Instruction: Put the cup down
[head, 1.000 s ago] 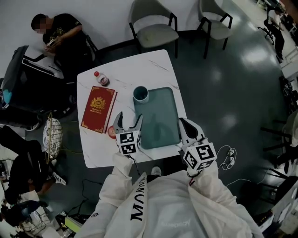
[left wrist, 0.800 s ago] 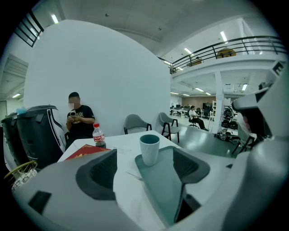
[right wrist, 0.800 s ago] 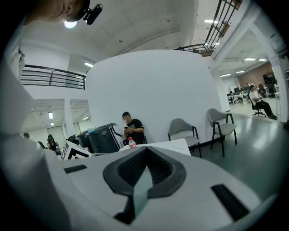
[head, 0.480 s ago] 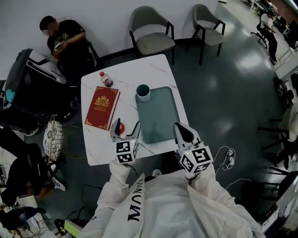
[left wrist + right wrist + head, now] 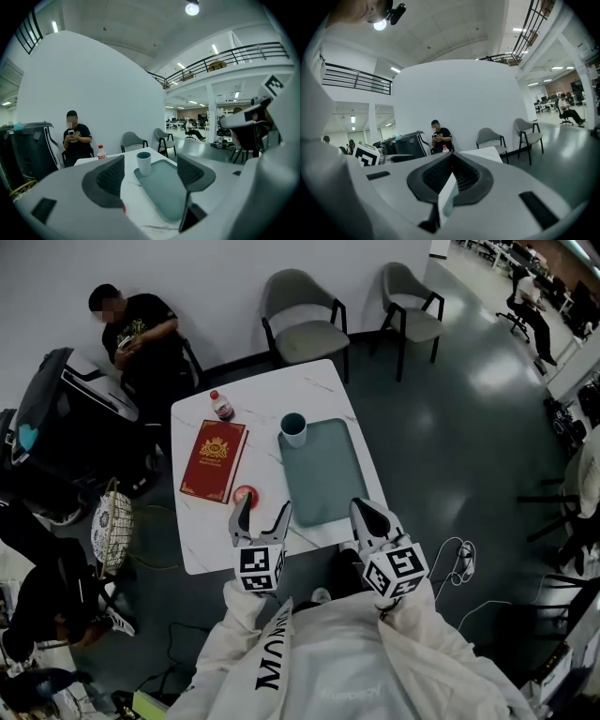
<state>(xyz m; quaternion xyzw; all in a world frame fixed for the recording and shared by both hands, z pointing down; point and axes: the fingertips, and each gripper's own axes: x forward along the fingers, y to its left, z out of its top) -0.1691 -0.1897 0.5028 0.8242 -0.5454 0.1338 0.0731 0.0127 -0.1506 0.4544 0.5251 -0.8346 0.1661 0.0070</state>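
Observation:
A pale cup with a dark teal inside stands upright at the far left corner of the teal tray on the white table. No gripper touches it. My left gripper hovers at the table's near edge, open and empty; its jaws have just been closing a little. In the left gripper view the cup shows well beyond the left gripper, framed by the spread jaws. My right gripper is shut at the tray's near right corner, holding nothing. In the right gripper view the right gripper has its pads together.
A red book, a small red-capped bottle and a round red thing lie left of the tray. A seated person is beyond the table's far left. Two chairs stand behind it. A wire basket sits on the floor at left.
Both grippers have drawn back from over the tray toward the table's near edge and risen. The cup stays in place on the tray.

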